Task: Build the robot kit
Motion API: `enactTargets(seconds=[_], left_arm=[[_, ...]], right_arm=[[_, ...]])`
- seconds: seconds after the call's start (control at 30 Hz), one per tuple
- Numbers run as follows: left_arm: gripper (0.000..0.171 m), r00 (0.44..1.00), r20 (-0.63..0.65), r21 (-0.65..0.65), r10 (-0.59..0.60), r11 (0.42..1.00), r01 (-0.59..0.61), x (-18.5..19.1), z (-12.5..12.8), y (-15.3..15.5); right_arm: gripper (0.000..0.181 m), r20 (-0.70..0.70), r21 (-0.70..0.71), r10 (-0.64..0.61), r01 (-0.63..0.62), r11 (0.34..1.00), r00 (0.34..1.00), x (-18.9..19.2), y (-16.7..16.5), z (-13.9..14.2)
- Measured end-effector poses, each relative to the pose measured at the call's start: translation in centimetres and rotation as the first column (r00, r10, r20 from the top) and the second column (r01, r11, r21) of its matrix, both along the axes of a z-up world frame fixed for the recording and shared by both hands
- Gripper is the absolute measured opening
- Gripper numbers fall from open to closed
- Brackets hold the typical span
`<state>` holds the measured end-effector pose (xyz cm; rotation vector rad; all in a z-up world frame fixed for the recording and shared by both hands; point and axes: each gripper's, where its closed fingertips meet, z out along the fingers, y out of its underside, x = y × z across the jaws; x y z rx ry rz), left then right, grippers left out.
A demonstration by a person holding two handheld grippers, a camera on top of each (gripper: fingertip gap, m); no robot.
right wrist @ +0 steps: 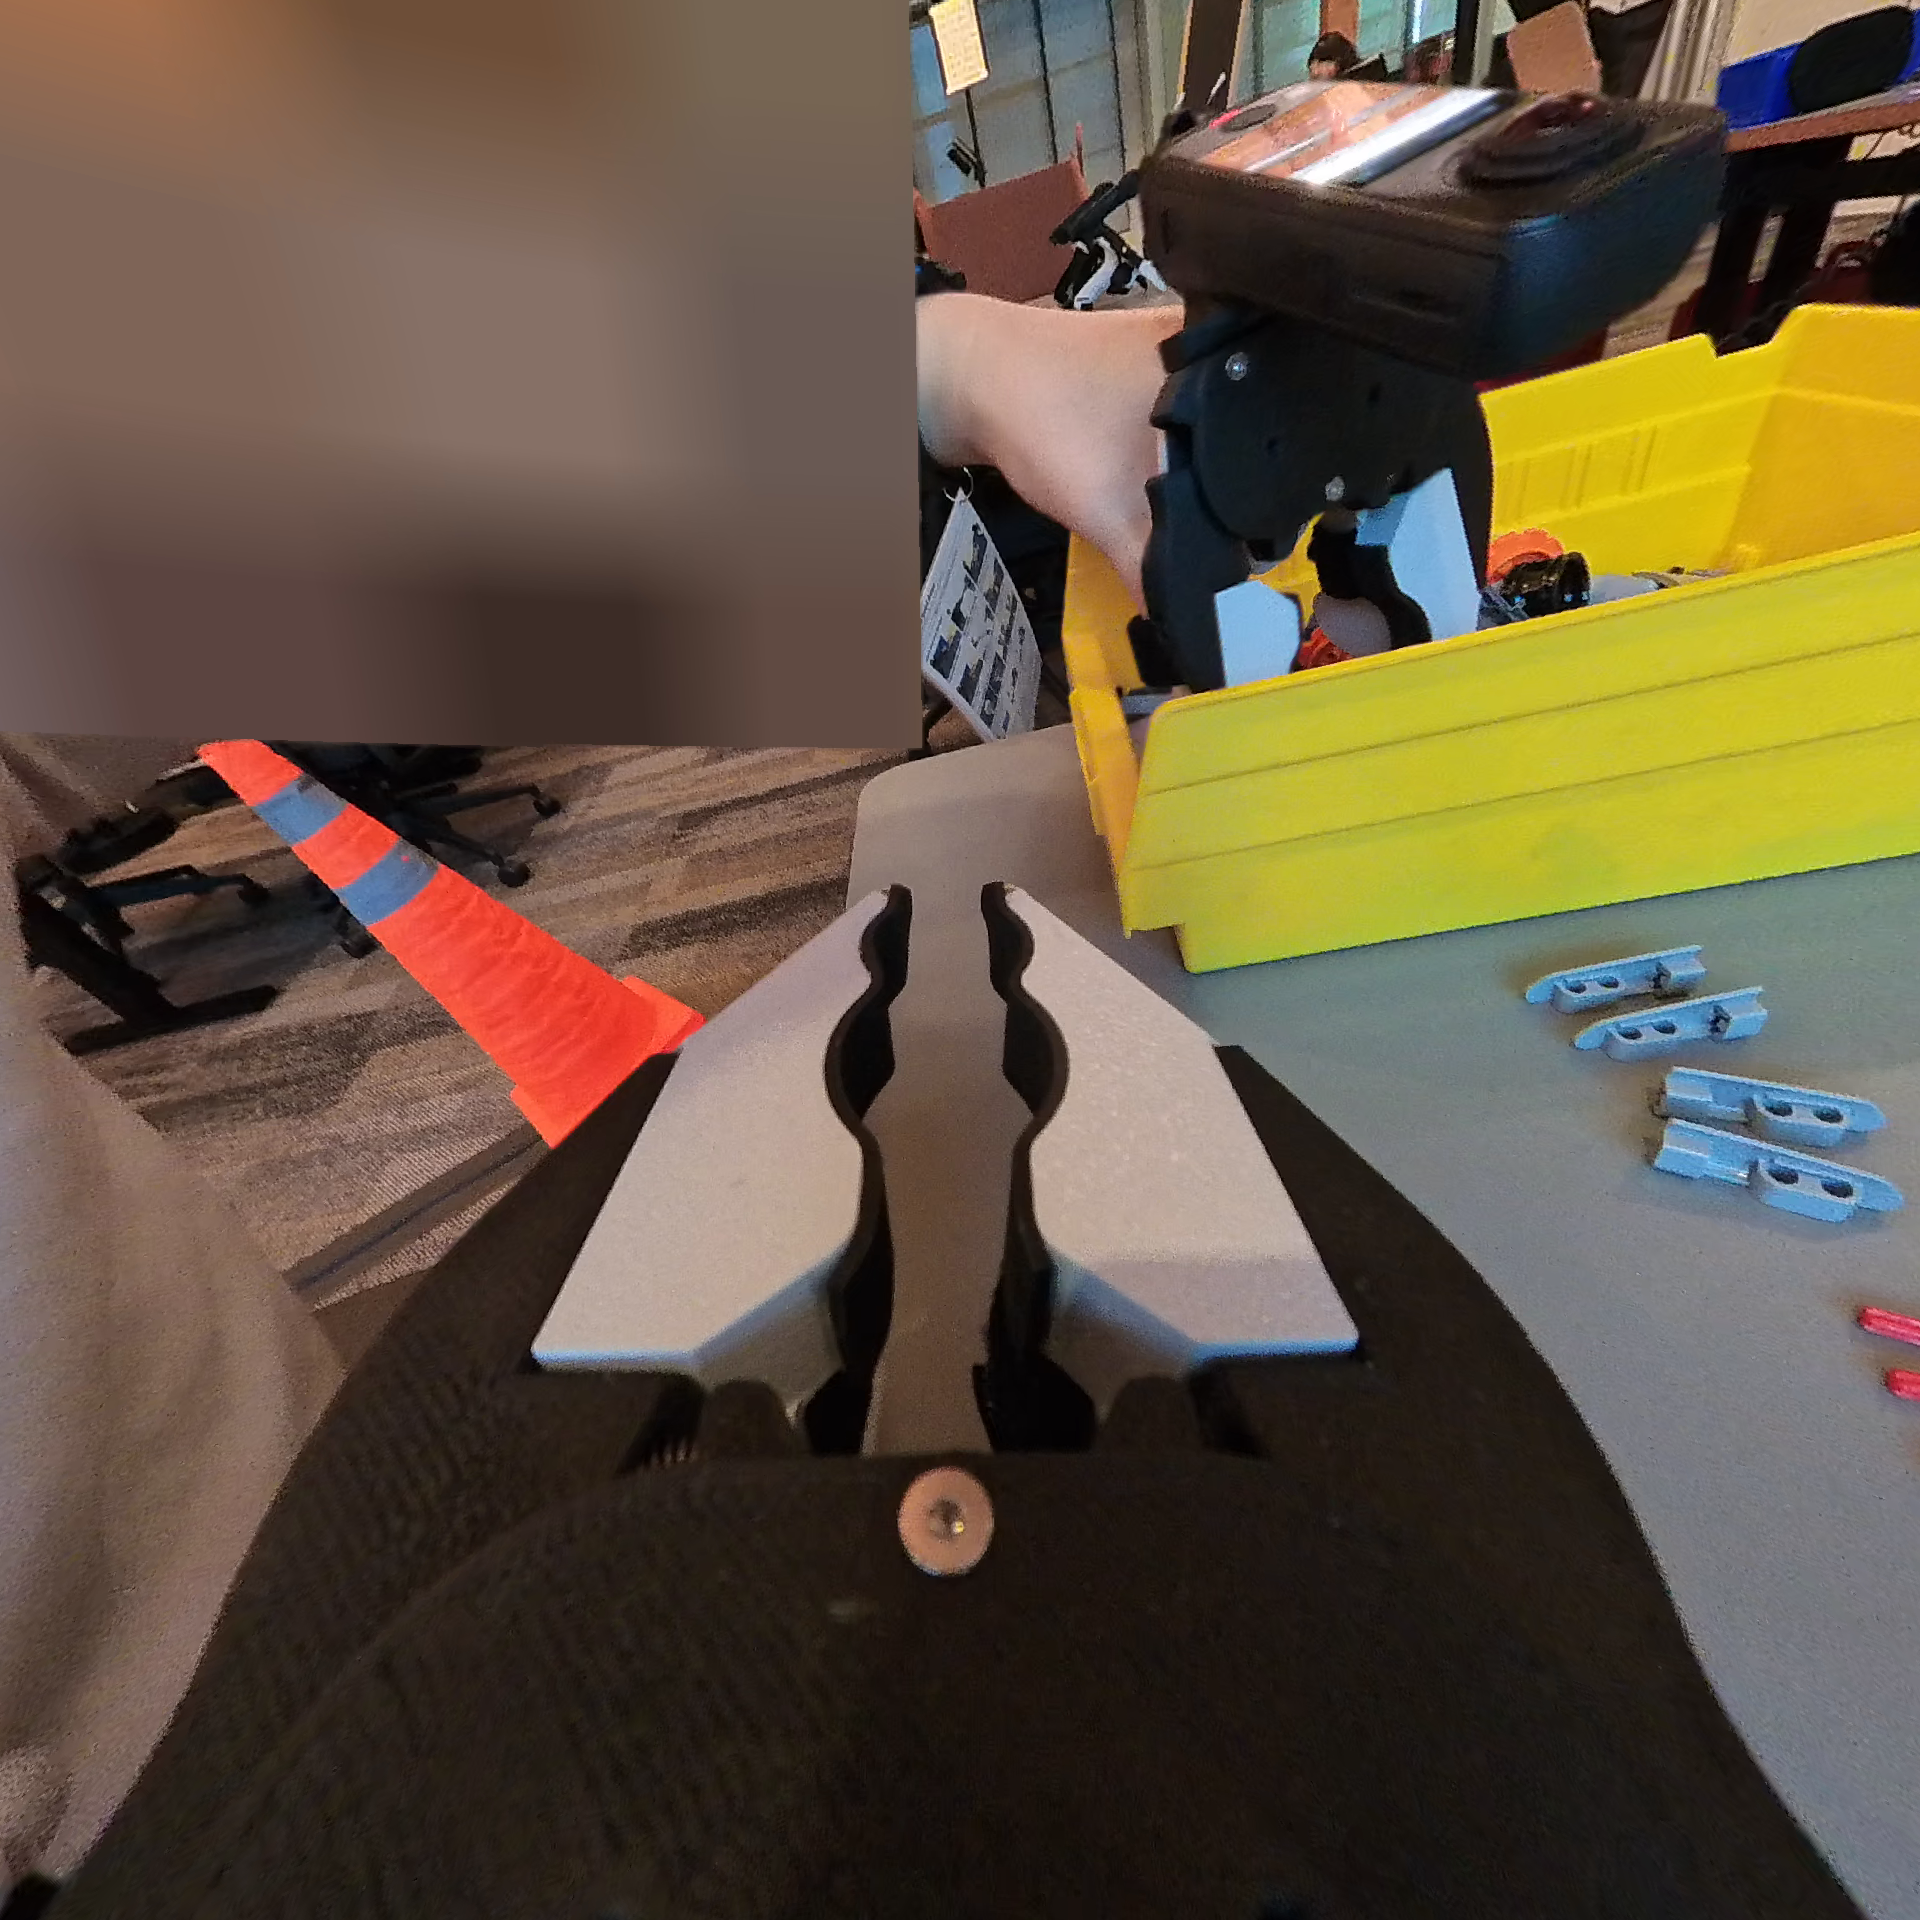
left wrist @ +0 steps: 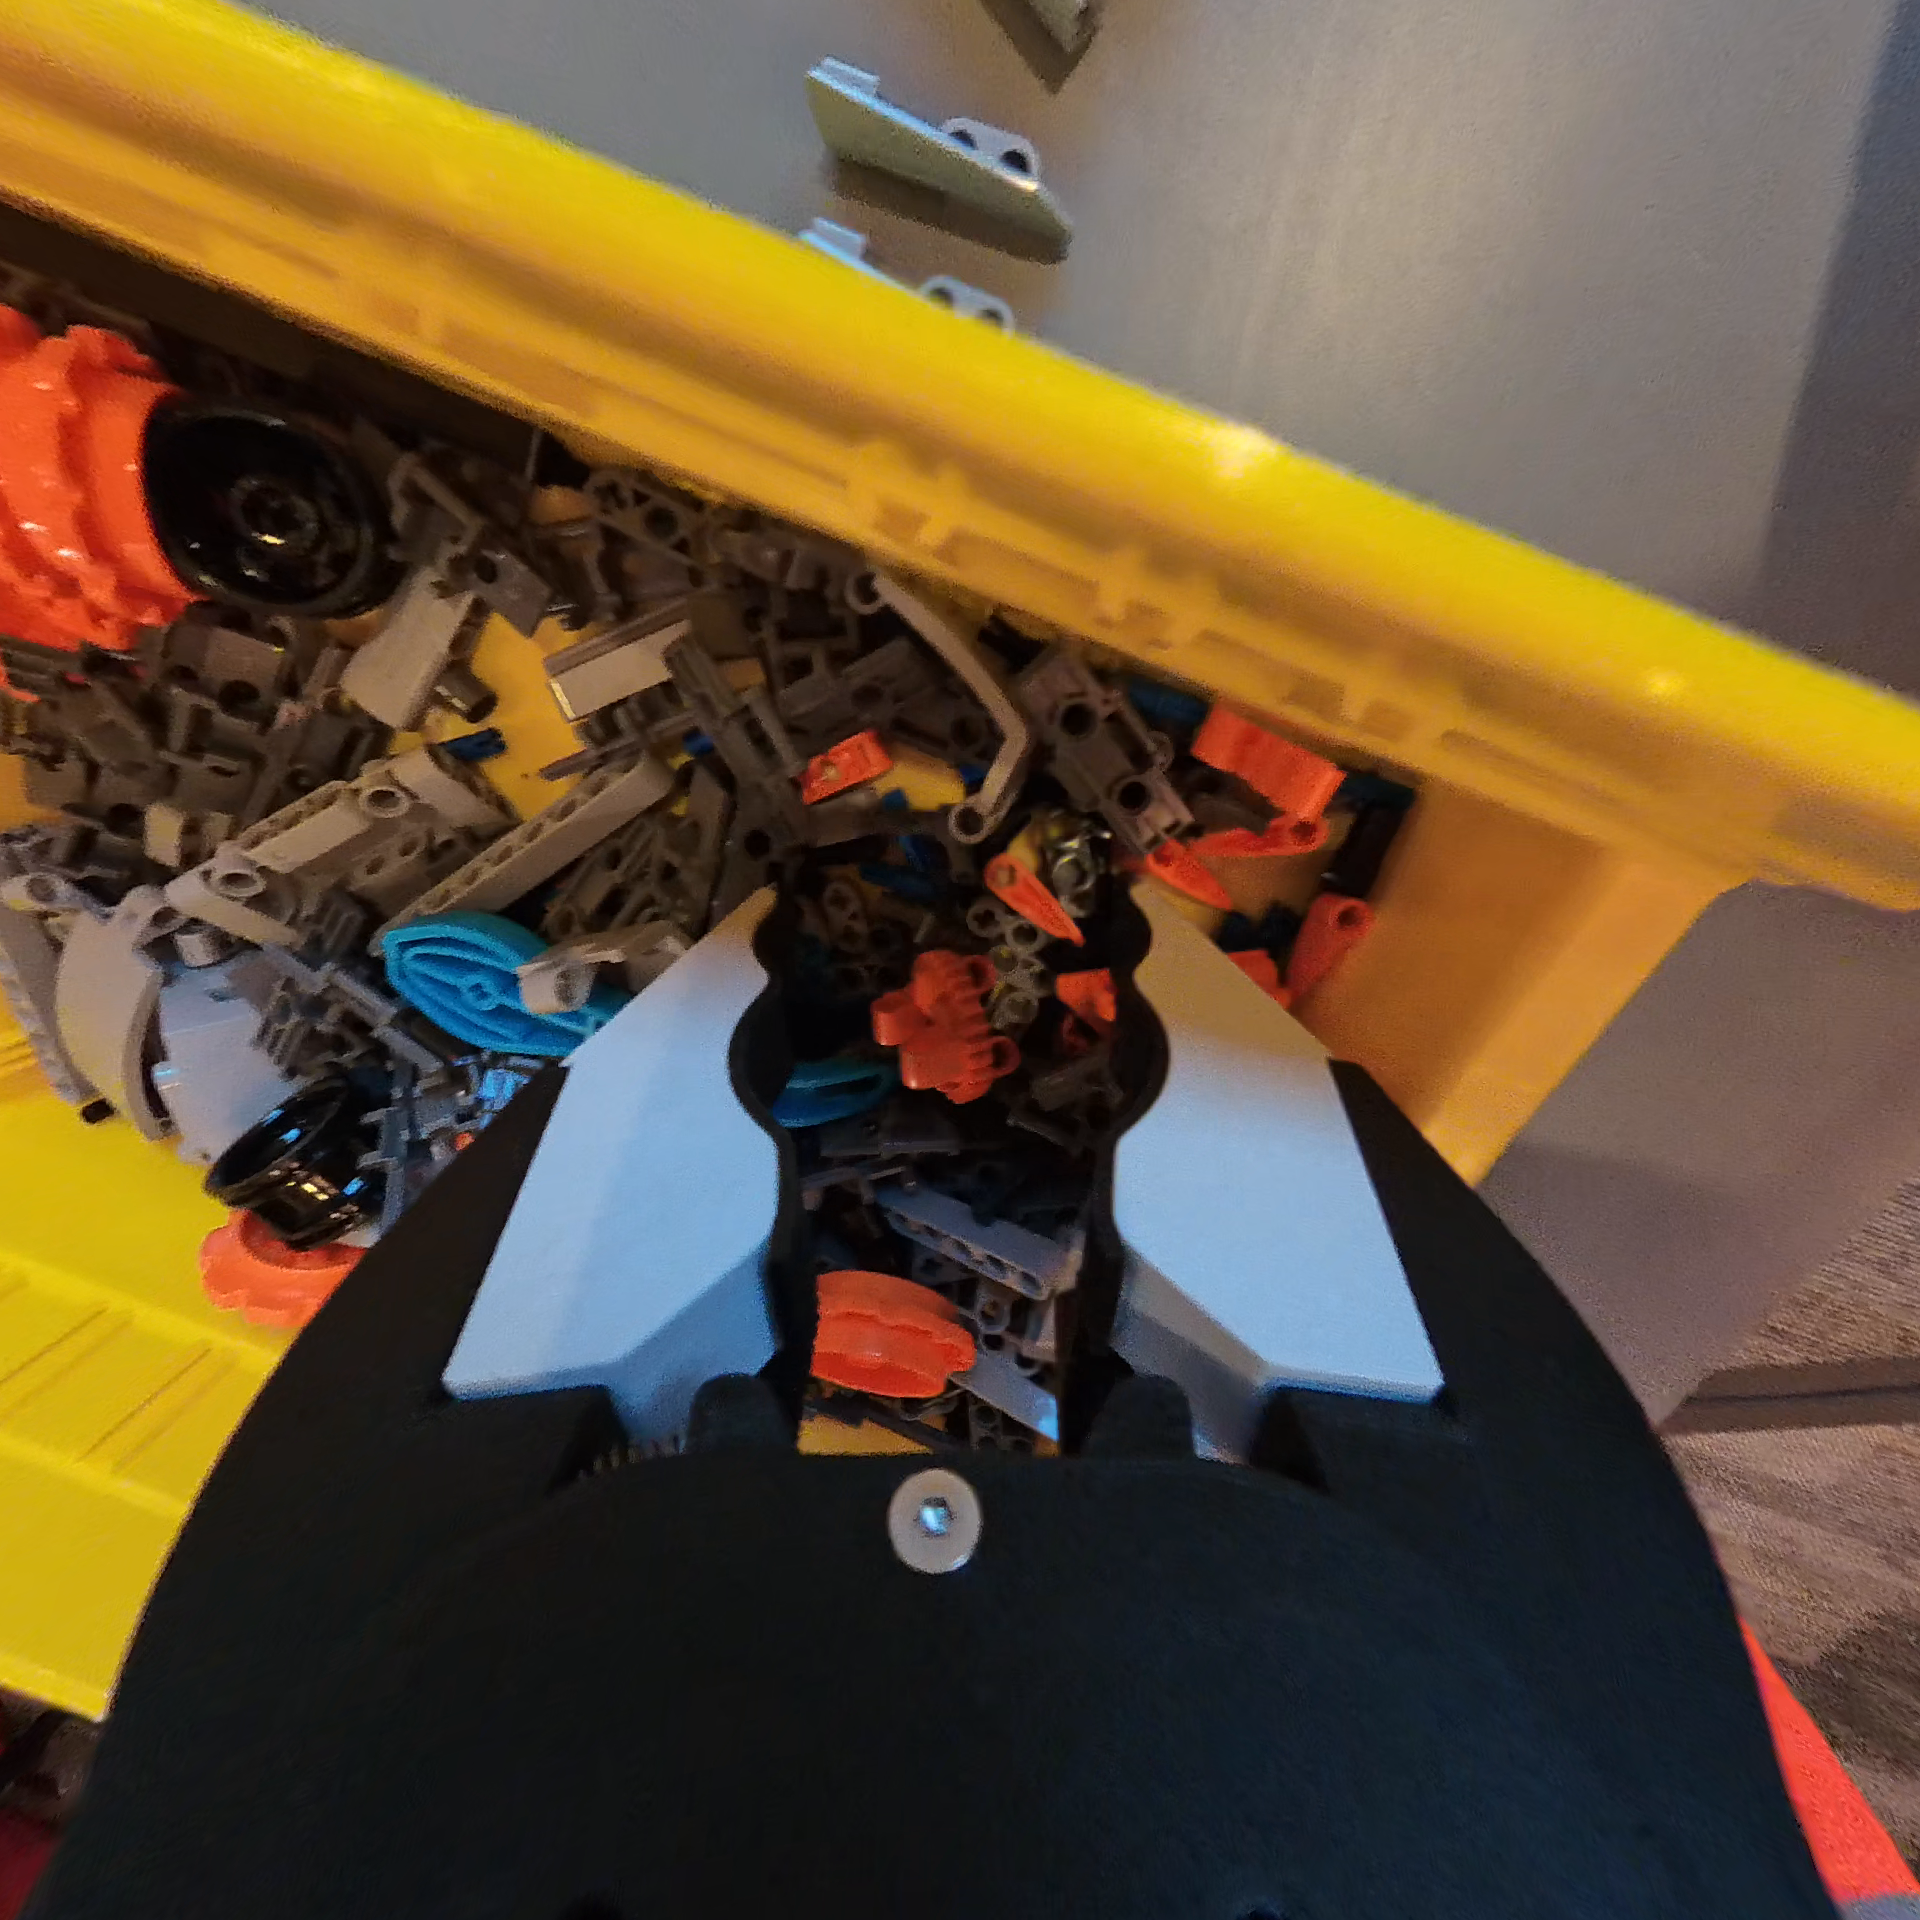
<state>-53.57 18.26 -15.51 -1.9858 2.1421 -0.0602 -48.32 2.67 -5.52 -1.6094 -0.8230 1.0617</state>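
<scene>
A: The left gripper (left wrist: 951, 914) hangs spread wide and empty over the yellow bin (left wrist: 1039, 499), an orange toothed piece (left wrist: 940, 1029) at twelve o'clock.

B: In that tangle, neighbours could snag. The right gripper (right wrist: 948, 894), narrowly parted and empty, hovers at the grey table (right wrist: 1351, 1091) edge.

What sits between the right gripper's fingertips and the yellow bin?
Nothing: in the right wrist view, only bare grey table runs from the right gripper to the yellow bin. The four grey clips lie off to the right side.
</scene>
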Motion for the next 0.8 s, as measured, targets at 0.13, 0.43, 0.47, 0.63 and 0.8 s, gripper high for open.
enactTargets(seconds=[0.13,0.43,0.47,0.63,0.8], left_arm=[[0.032,0.999,0.0,-0.005,0.038,0.999,-0.038,-0.6,0.1,1.4],[0.0,0.994,0.012,0.055,0.105,0.993,-0.106,-1.5,0.2,4.9],[0.0,0.993,0.014,0.048,0.114,0.992,-0.114,-1.5,0.1,5.0],[0.021,0.988,0.027,0.023,0.152,0.988,-0.153,-1.5,1.2,4.6],[0.061,0.982,0.138,-0.081,0.131,0.989,-0.121,-1.4,3.1,2.0]], right_arm=[[0.013,-0.031,-0.026,-0.003,0.002,1.0,1.0,0.1,0.2,0.2],[0.013,-0.044,-0.041,0.011,-0.013,0.999,0.999,-0.4,-0.1,0.5],[0.013,-0.041,-0.049,0.011,-0.013,0.999,0.999,-0.4,0.0,0.4],[0.013,-0.083,-0.111,-0.006,-0.004,0.994,0.997,0.1,0.6,0.3],[0.013,-0.109,-0.147,-0.016,-0.001,0.989,0.994,0.3,0.9,0.4]])
